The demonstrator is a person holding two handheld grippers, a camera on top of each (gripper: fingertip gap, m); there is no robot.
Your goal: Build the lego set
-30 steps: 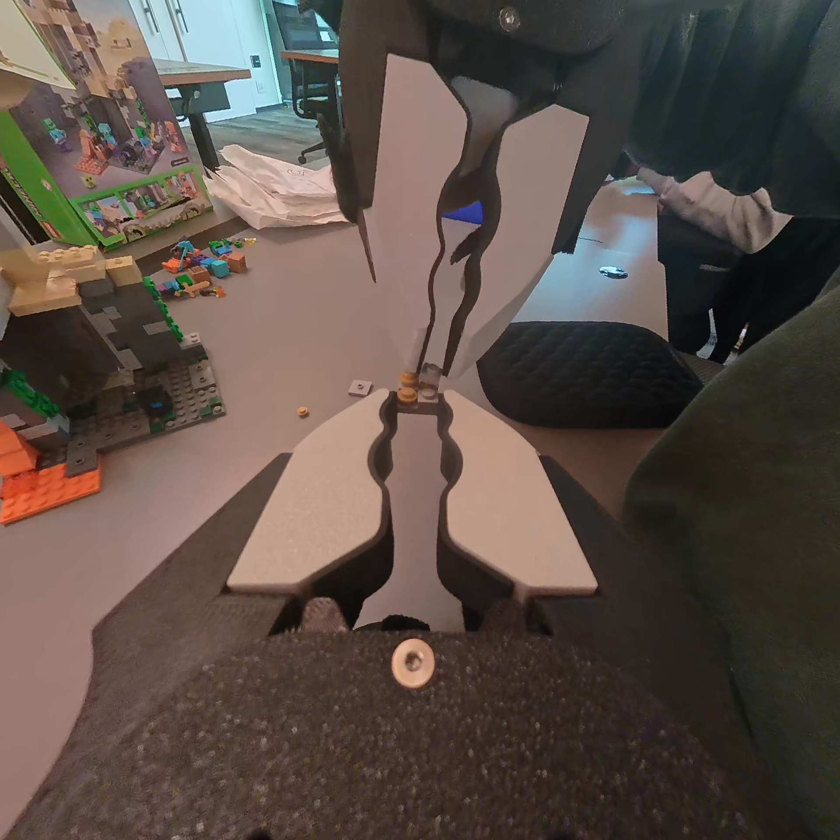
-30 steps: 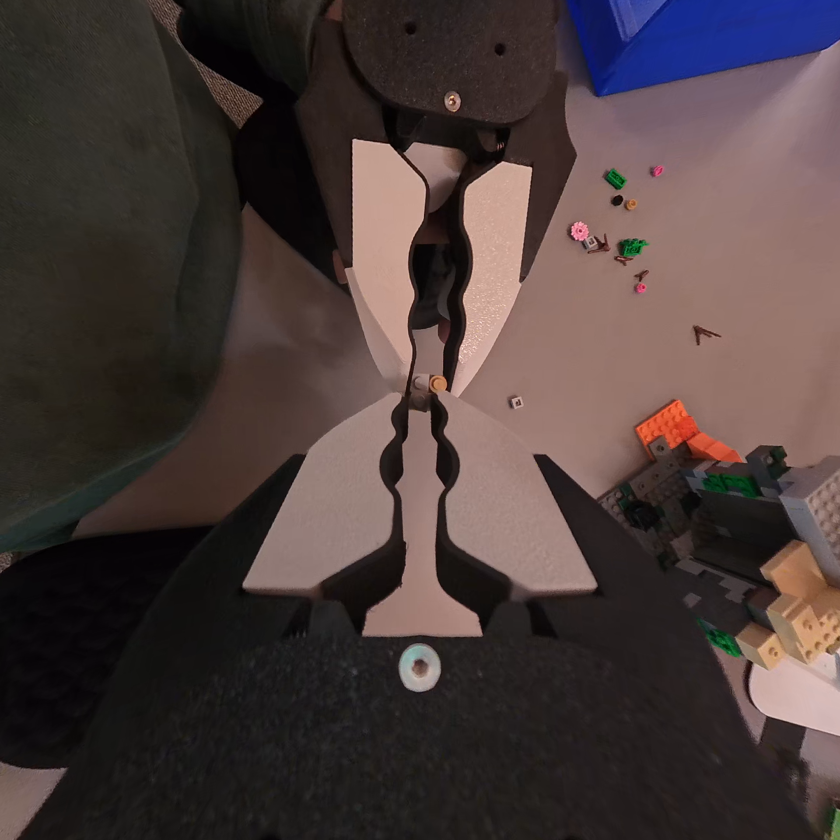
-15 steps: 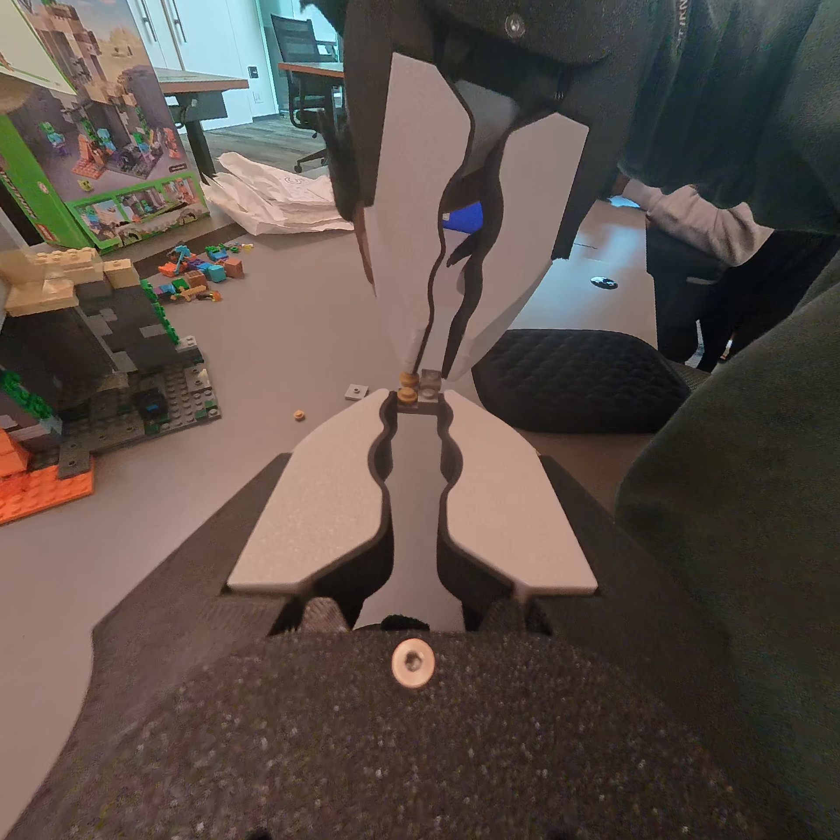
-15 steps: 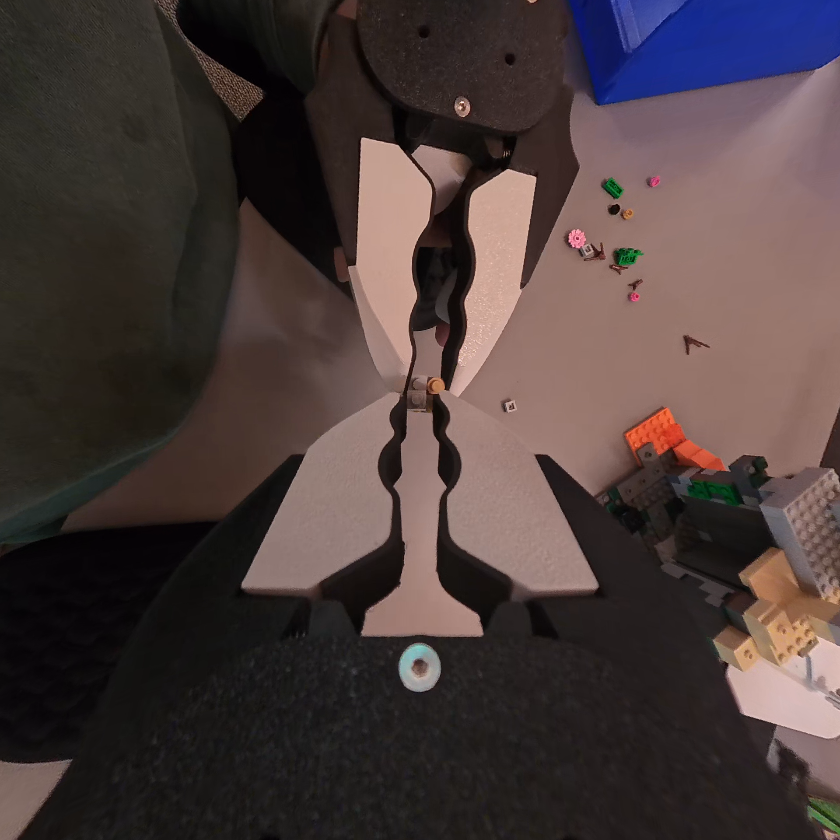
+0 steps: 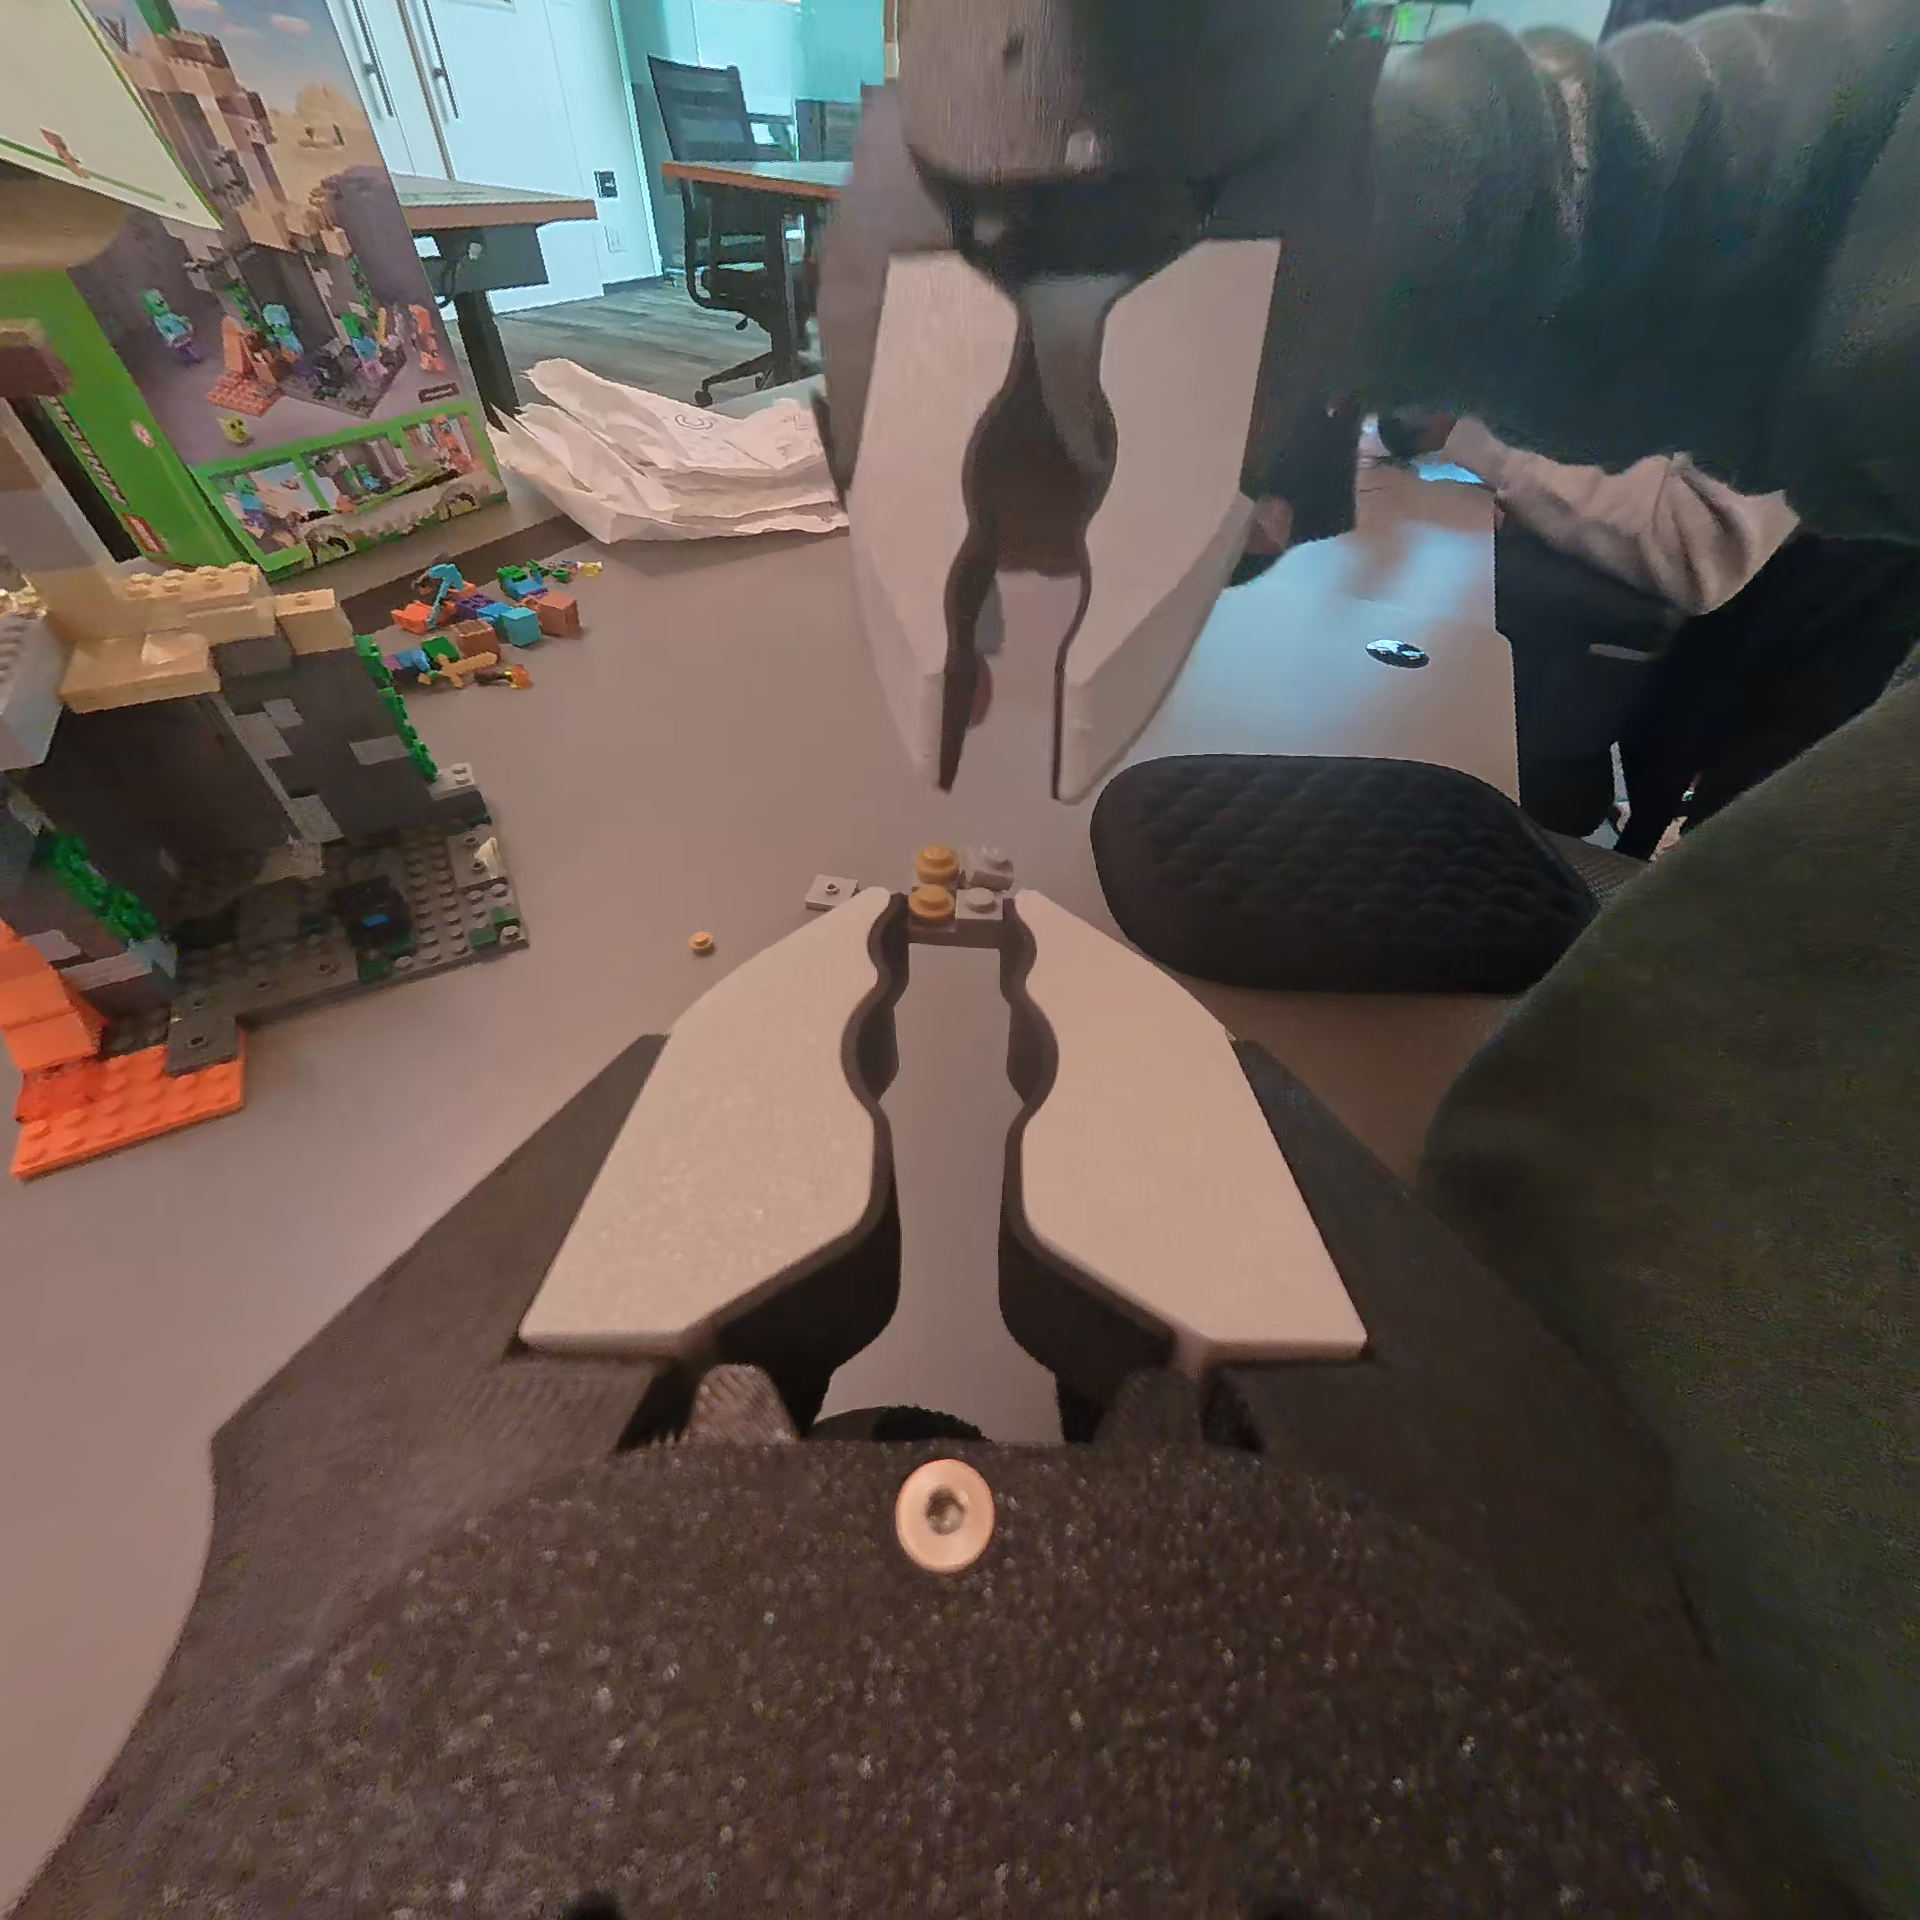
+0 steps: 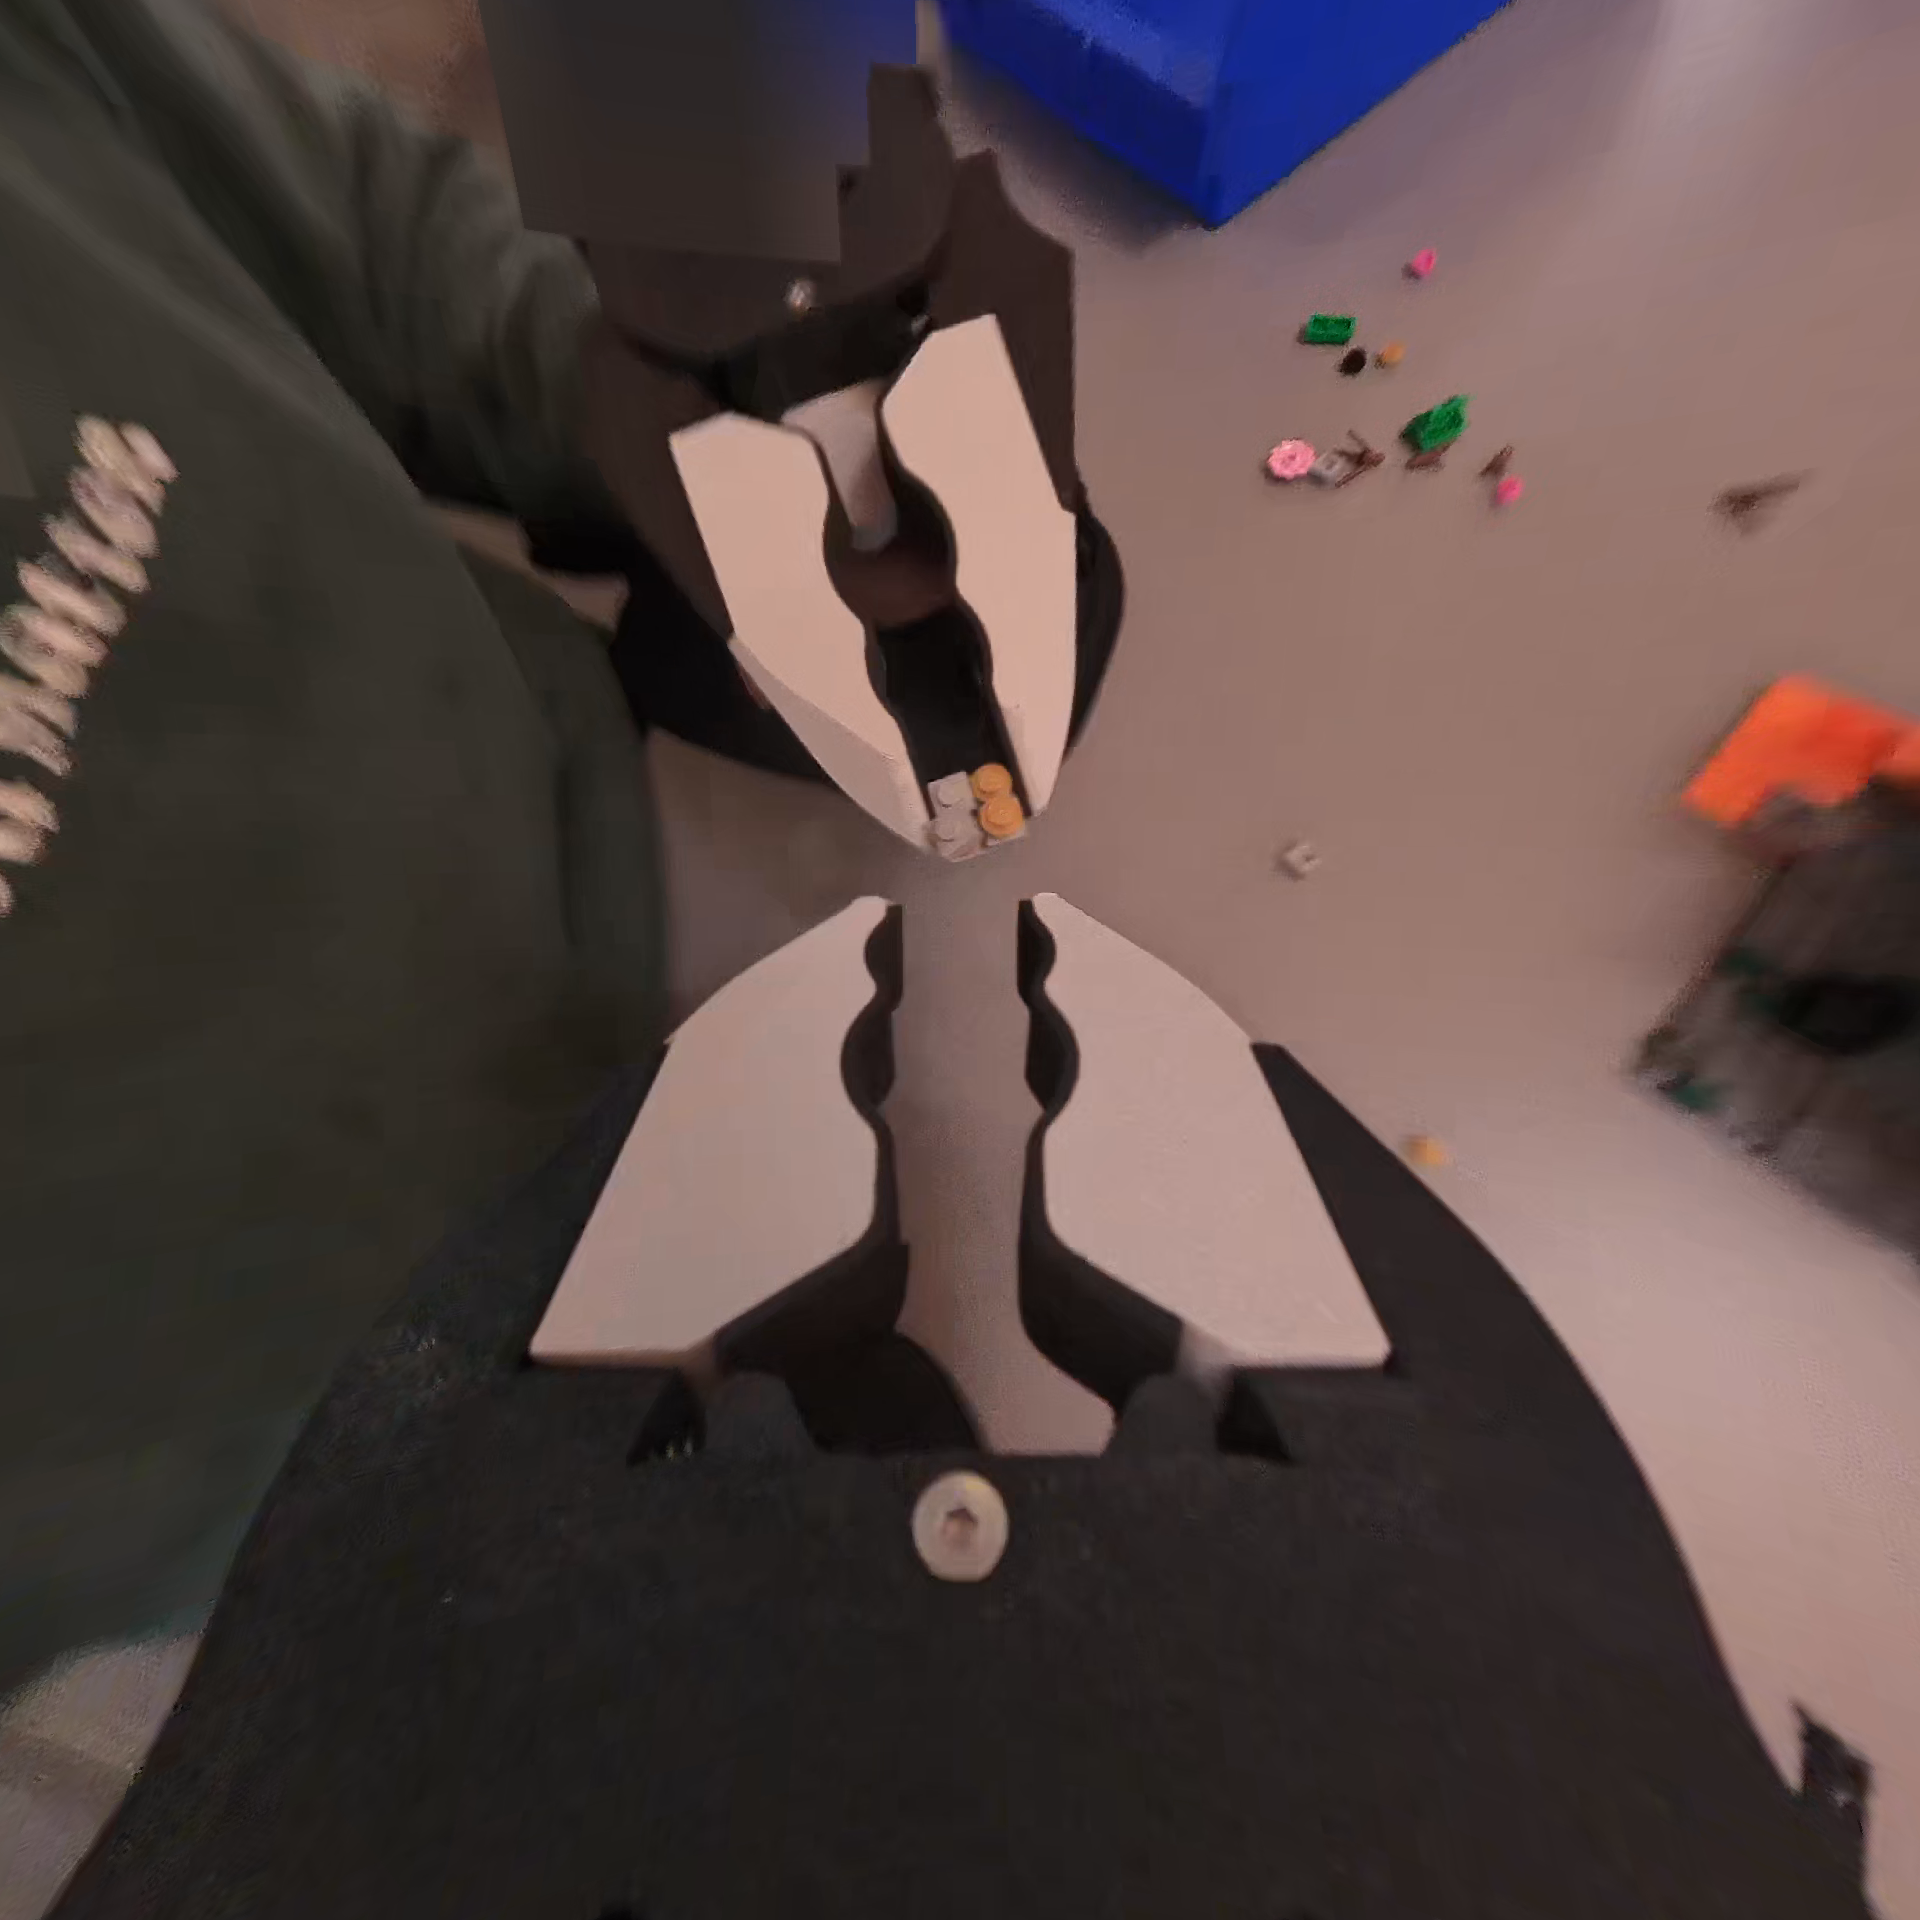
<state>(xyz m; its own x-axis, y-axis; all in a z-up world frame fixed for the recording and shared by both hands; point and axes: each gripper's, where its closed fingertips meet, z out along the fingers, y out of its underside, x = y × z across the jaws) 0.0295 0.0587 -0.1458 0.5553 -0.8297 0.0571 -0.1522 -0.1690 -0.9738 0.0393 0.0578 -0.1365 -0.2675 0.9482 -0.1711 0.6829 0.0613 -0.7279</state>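
My left gripper point(image 5: 954, 912) is shut on a small dark plate assembly point(image 5: 961, 891) carrying two tan round studs and two light grey pieces. It holds the assembly above the grey table. In the right wrist view the left gripper point(image 6: 977, 836) shows farther off, with the same assembly point(image 6: 977, 810) at its tips. My right gripper point(image 6: 958, 904) is open and empty, a short way off the assembly. In the left wrist view the right gripper point(image 5: 1000, 784) hangs just above the assembly, its jaws apart and not touching it.
A part-built grey and tan model point(image 5: 208, 810) on an orange plate point(image 5: 135, 1101) stands at the left, with the set's box point(image 5: 260, 312) behind. On the table are loose bricks point(image 5: 478, 634), a small grey plate point(image 5: 834, 888), a tan stud point(image 5: 703, 941) and a black cushion point(image 5: 1330, 873). A blue bin point(image 6: 1195, 83) is far off. Left and right tips are no more than a few centimetres apart.
My right gripper has opened and drawn back from the assembly, leaving the grey piece on it. My left gripper still holds the assembly.
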